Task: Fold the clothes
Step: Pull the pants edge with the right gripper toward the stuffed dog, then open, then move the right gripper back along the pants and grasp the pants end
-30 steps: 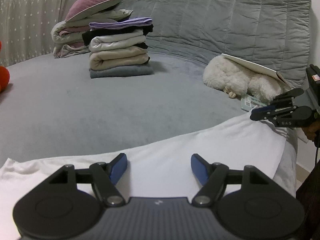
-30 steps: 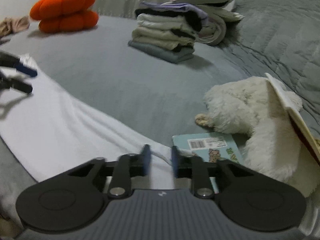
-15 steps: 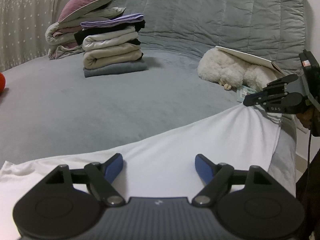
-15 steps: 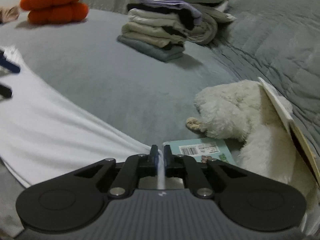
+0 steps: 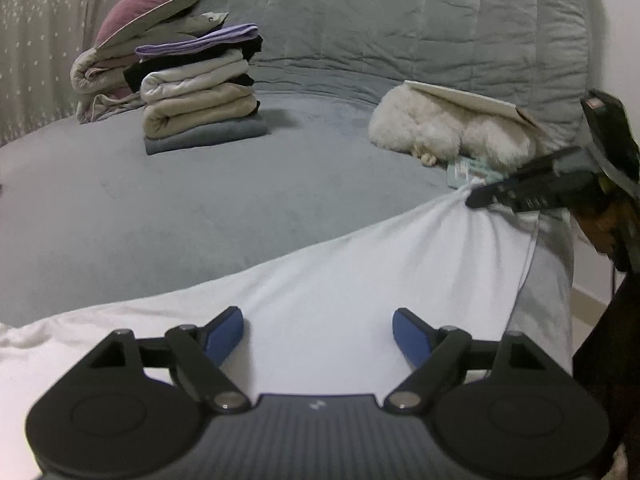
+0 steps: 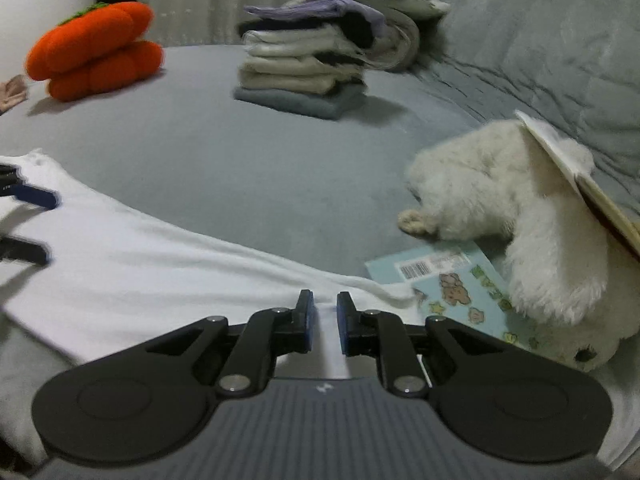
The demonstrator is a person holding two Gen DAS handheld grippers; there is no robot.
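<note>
Left gripper [image 5: 318,330]: nearest in its own view, jaws wide apart and opening, blue pads [image 5: 224,334] over the white cloth with nothing pinched between them
Right gripper [image 6: 322,322]: jaws a narrow gap apart, cloth lying in the gap; the pads do not look pressed on it here, though from the left view the fabric bunches to a peak at its tip, so whether it grips I cannot tell
Cloth [image 5: 340,280]: white garment spread along the near edge of the bed, running from one gripper to the other, its right end hanging over the bed's side
Bed [image 5: 160,208]: grey cover, bare in the middle
Book [image 6: 460,280]: light blue, flat on the bed just beyond the cloth's right corner, partly under the plush
Plush [image 6: 500,200]: white and fluffy, lying beyond the book with an open book [image 5: 460,100] resting on top
Stack [image 5: 200,108]: folded clothes, far side of the bed, well apart from the cloth
Pumpkin [image 6: 96,48]: orange cushion, far left
Headboard [image 5: 400,32]: grey quilted, behind everything
</note>
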